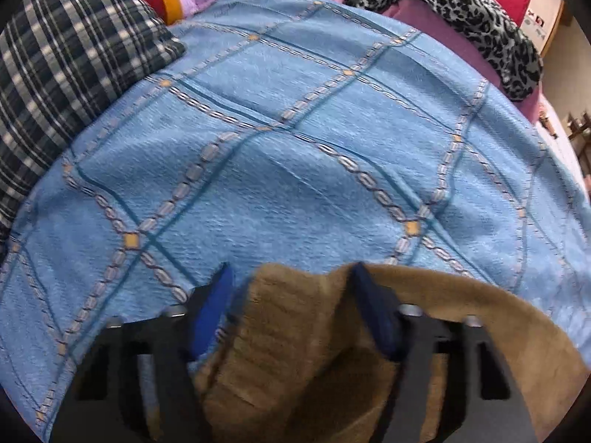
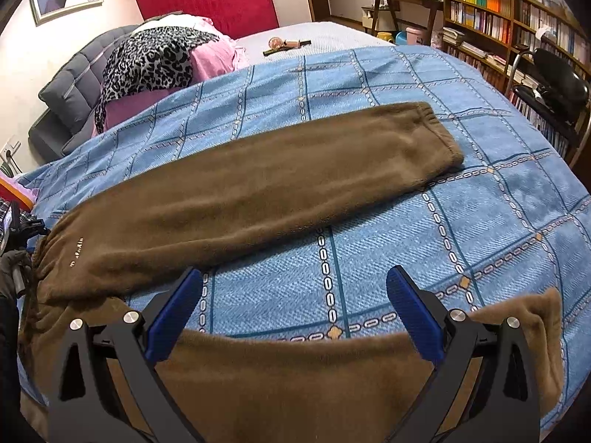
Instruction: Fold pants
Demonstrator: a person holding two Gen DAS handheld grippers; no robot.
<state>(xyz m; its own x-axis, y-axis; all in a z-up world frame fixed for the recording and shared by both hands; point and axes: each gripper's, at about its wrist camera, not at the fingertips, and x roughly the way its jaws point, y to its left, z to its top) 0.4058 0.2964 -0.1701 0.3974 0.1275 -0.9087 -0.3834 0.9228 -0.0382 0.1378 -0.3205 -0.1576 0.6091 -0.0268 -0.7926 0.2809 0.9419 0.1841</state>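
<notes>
The brown fleece pants (image 2: 255, 184) lay across the blue checked bedspread (image 2: 498, 221), one leg stretched far right. The left gripper (image 1: 291, 306) stood half open around a bunched fold, pads not visibly pressing. The right gripper (image 2: 295, 310) gaped wide over the near leg, holding nothing.

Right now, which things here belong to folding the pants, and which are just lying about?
In use: brown pants; left tongs; right tongs.
Lying about: blue bedspread; leopard-print cloth; plaid cloth; pink bedding.
</notes>
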